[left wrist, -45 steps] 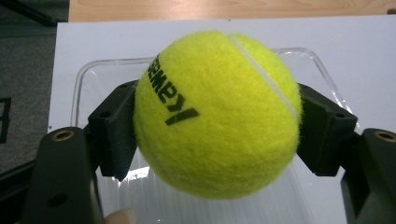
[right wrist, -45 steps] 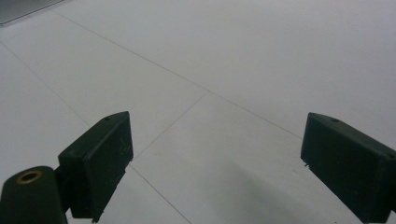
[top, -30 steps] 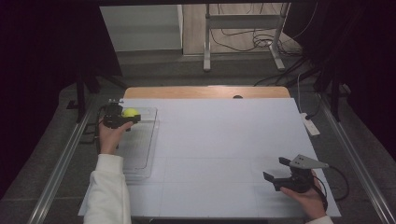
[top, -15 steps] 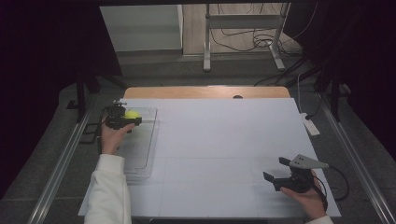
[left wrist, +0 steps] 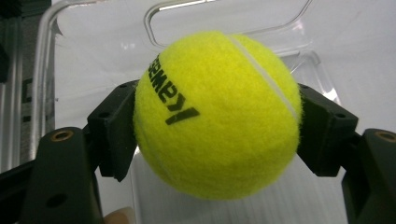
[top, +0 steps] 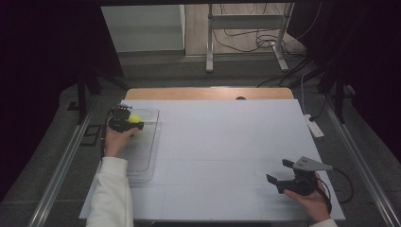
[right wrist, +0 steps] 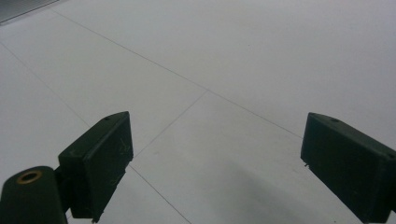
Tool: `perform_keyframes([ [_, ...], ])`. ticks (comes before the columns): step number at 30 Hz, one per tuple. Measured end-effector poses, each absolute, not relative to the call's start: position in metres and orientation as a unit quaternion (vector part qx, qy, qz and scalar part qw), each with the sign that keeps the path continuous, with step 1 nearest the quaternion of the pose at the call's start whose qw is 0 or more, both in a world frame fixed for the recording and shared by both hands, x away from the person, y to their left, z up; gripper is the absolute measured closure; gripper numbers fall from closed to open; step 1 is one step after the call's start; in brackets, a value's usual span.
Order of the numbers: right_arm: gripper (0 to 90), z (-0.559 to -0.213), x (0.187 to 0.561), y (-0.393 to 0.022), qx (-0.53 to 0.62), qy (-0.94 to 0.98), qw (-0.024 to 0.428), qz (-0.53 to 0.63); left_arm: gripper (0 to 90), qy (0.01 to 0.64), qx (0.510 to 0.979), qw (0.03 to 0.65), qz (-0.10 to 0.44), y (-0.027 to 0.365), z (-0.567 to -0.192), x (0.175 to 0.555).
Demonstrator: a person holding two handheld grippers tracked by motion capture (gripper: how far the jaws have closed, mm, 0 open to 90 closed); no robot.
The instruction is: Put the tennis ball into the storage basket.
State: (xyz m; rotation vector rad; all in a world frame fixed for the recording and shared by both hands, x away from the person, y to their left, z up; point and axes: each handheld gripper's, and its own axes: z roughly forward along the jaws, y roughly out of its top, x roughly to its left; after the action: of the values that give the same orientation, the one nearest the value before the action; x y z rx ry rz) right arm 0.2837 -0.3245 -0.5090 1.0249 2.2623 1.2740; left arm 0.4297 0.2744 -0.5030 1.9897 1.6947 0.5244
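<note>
Left gripper (left wrist: 217, 121) pinches a yellow tennis ball (left wrist: 217, 116) between both jaws, above the far end of a clear plastic tray (top: 144, 156) at the left edge of the white table (top: 227, 142). Being round, the ball has no long axis; its black lettering faces the camera, inverted and partly cut off. Right gripper (top: 280, 176) rests near the table's right front, jaws spread wide, holding nothing.

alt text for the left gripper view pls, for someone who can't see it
A fuzzy yellow tennis ball with black lettering is clamped between the left gripper's two black jaws. Behind it lies a clear plastic tray on a white surface.
</note>
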Motion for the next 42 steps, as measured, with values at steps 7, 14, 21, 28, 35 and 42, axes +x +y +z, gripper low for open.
perform_keyframes([
  [7, 9.6, -0.509, 0.284, -0.325, 0.361, 0.798, 0.174, 0.450, 25.9, 0.615, 0.733, 0.216, 0.197, 0.271, -0.507, 0.431],
  [14, 9.6, -0.509, 0.284, -0.325, 0.362, 0.798, 0.174, 0.449, 24.8, 0.610, 0.742, 0.192, 0.202, 0.267, -0.511, 0.433],
  [21, 9.6, -0.509, 0.284, -0.325, 0.362, 0.798, 0.175, 0.449, 19.9, 0.606, 0.743, 0.195, 0.205, 0.266, -0.511, 0.432],
  [28, 9.6, -0.509, 0.283, -0.325, 0.362, 0.797, 0.175, 0.450, 15.1, 0.605, 0.736, 0.201, 0.225, 0.267, -0.506, 0.430],
  [35, 9.6, -0.509, 0.284, -0.325, 0.362, 0.798, 0.175, 0.449, 13.1, 0.596, 0.727, 0.252, 0.230, 0.266, -0.497, 0.426],
  [42, 9.6, -0.509, 0.284, -0.325, 0.362, 0.799, 0.175, 0.448, 12.9, 0.587, 0.718, 0.293, 0.232, 0.263, -0.485, 0.420],
])
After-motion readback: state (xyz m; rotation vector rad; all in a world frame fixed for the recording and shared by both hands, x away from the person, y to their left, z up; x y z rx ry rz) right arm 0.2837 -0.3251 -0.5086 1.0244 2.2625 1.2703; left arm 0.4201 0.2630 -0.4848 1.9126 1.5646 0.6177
